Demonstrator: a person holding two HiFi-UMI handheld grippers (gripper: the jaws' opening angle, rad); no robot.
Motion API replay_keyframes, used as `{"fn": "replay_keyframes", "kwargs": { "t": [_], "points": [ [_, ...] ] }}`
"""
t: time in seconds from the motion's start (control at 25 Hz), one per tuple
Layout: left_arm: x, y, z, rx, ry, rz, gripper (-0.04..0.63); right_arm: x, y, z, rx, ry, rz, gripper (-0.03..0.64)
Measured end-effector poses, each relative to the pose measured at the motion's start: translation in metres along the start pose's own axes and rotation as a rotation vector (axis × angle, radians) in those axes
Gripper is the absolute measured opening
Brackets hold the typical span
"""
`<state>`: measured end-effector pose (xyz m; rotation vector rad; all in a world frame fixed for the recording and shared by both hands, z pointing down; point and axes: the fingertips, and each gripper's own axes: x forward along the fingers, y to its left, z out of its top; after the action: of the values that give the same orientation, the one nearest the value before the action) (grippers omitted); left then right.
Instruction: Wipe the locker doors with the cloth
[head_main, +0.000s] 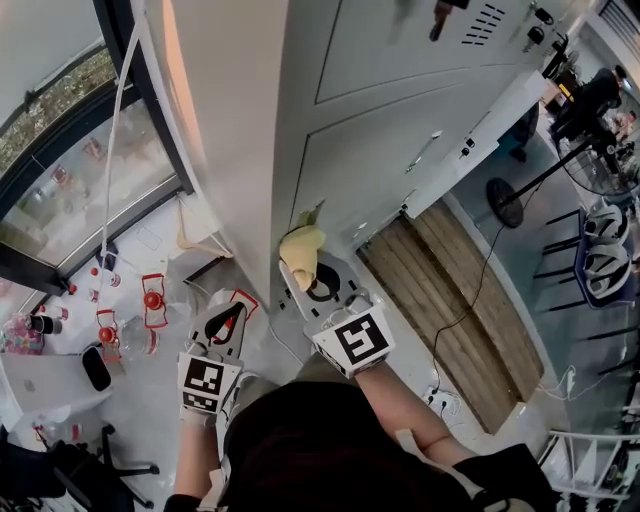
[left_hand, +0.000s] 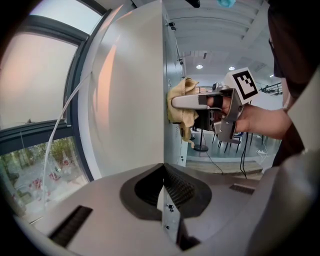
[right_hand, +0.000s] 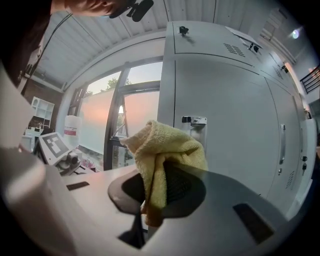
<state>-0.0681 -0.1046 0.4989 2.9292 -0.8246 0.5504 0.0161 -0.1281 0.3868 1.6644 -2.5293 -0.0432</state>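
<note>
Jaws of the right gripper (right_hand: 150, 212) are clamped on the yellow cloth (right_hand: 167, 150), which bunches over them and hides their tips in the right gripper view. That view faces a grey locker door (right_hand: 230, 135) with a small latch (right_hand: 195, 122) just past the cloth. Only the left gripper view shows the contact from the side, where the cloth sits against the locker's front at its corner. The left gripper (left_hand: 167, 212) has its jaws pressed together with nothing between them, and it points at the locker's plain side panel (left_hand: 130, 100) beside a window (left_hand: 35, 100). The head view alone shows both grippers side by side above the floor, with a wooden strip (head_main: 470, 300) along the locker's base
</note>
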Motion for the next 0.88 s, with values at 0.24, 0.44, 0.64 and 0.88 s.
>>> {"fn": "replay_keyframes", "kwargs": {
  "t": [0.24, 0.44, 0.64, 0.88],
  "points": [
    [0.001, -0.001, -0.004, -0.011, 0.013, 0.021, 0.009, 0.000, -0.004, -0.013, 0.029, 0.022, 0.017, 0.055],
    [0.007, -0.004, -0.003, -0.012, 0.024, 0.033, 0.008, -0.003, -0.018, -0.019, 0.043, 0.024, 0.018, 0.054],
    [0.016, -0.009, 0.001, -0.008, 0.034, 0.046, 0.008, -0.008, -0.038, -0.019, 0.066, 0.013, 0.010, 0.054],
    [0.030, -0.021, 0.009, 0.000, 0.041, 0.050, 0.008, -0.012, -0.072, -0.026, 0.114, 0.012, -0.016, 0.054]
  ]
}}
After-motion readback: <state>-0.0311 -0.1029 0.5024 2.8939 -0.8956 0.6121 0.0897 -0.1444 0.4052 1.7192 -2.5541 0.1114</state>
